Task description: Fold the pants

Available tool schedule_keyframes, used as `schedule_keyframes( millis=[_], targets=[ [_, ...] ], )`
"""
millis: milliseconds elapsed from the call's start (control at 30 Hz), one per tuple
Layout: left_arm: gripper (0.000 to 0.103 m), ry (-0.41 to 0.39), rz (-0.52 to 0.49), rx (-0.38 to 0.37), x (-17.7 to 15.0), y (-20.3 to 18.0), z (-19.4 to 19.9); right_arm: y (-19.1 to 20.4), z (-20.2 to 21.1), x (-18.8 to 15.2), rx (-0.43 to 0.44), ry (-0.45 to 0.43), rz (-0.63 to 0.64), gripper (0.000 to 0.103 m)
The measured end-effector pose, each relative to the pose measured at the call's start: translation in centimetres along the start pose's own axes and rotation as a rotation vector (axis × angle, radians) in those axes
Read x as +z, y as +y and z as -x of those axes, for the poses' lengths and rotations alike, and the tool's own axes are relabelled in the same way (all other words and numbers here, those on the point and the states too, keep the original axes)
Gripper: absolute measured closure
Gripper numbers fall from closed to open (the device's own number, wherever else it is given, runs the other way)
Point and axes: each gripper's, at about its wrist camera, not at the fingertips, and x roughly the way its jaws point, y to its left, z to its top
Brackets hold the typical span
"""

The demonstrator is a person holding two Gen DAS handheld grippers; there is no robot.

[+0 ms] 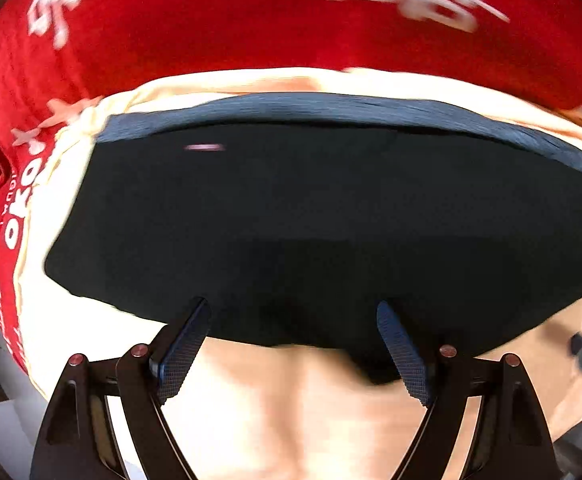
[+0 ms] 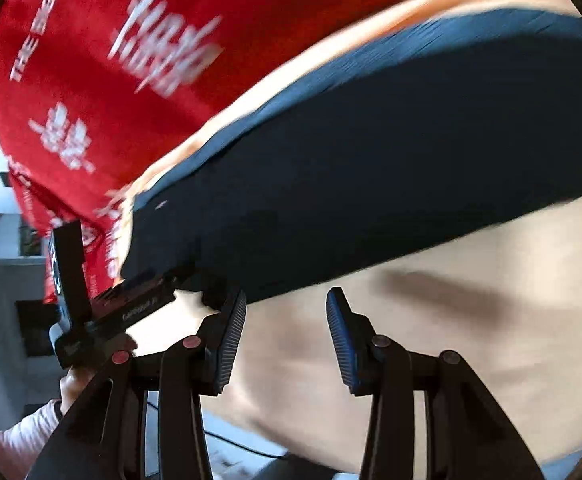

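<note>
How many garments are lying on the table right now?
1: the dark navy pants, folded flat on the light wooden table, next to the red printed cloth. Both wrist views show the same pair; anything beyond the frame edges is unseen.

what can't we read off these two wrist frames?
- Pants: left wrist view shows one dark, featureless mass; legs, waistband and fold lines are lost to darkness and blur.
- Pants' far end: in the right wrist view it runs off the right edge of the picture.
- Red cloth: white lettering smeared by motion blur, mostly unreadable.
- Left tool in the right wrist view: only its body shows, partly behind the right tool; its fingers are hidden.
</note>
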Motion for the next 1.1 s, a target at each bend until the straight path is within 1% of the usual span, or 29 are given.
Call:
schedule_keyframes(
  millis=[67,100,167,233,300,367,433,467,500,633,667,700,733,800,833,900,967,1067,1100],
  targets=[
    [0.017,-0.018,-0.020,0.027,0.5,3.2,-0.2,1.4,-2.1,-1.7,0.037,0.015,-0.039,0.057],
    [0.017,-0.036,-0.041,0.057,0.7,4.3,-0.2,2.0,-3.8,-2.3,0.051,0.018,-0.066,0.057],
    [0.017,-0.071,-0.079,0.104,1.3,6.3,-0.5,2.6,-6.0,-2.5,0.056,0.017,-0.100,0.057],
    [0.017,-0.060,-0.094,0.110,1.8,8.1,-1.4,2.9,-7.8,-2.9,0.060,0.010,-0.133,0.057],
    [0.017,-0.037,-0.069,0.100,2.0,9.7,-2.5,2.9,-8.3,-3.0,0.069,-0.010,-0.155,0.057],
    [0.017,-0.034,-0.040,0.080,1.8,10.0,-3.0,3.4,-9.3,-2.8,0.072,-0.030,-0.165,0.057],
    [0.017,-0.048,-0.034,0.079,1.8,10.5,-3.6,3.6,-9.9,-2.4,0.069,-0.040,-0.168,0.057],
    [0.017,-0.055,-0.040,0.075,1.7,10.3,-3.8,3.6,-10.2,-2.3,0.065,-0.039,-0.168,0.057],
    [0.017,-0.059,-0.047,0.071,1.9,10.9,-4.6,3.5,-10.4,-2.2,0.066,-0.038,-0.173,0.057],
    [0.017,-0.077,-0.075,0.072,1.9,9.6,-4.7,3.3,-11.2,-1.6,0.094,-0.018,-0.202,0.057],
    [0.017,-0.074,-0.075,0.068,2.0,9.4,-4.5,3.3,-11.2,-1.5,0.096,-0.007,-0.207,0.060],
    [0.017,-0.071,-0.075,0.062,2.2,9.9,-4.6,3.5,-11.2,-1.3,0.099,0.004,-0.212,0.085],
    [0.017,-0.070,-0.076,0.053,2.2,10.2,-4.5,3.8,-10.8,-0.9,0.091,0.005,-0.204,0.094],
    [0.017,-0.066,-0.086,0.048,2.3,11.2,-4.7,4.7,-9.8,-0.7,0.091,-0.009,-0.167,0.095],
    [0.017,-0.064,-0.091,0.044,2.1,11.5,-4.6,5.3,-9.1,-0.8,0.078,-0.021,-0.138,0.095],
    [0.017,-0.061,-0.098,0.022,1.5,12.3,-4.8,6.2,-8.3,-1.6,0.023,-0.038,-0.078,0.096],
    [0.017,-0.068,-0.113,0.013,0.9,12.3,-4.9,5.7,-8.8,-2.6,-0.021,-0.025,-0.090,0.098],
    [0.016,-0.095,-0.144,0.034,0.4,11.9,-5.0,3.9,-10.2,-4.0,-0.050,0.008,-0.143,0.098],
    [0.016,-0.100,-0.143,0.036,0.4,11.8,-5.0,3.6,-10.4,-4.3,-0.059,0.017,-0.148,0.103]
  ],
)
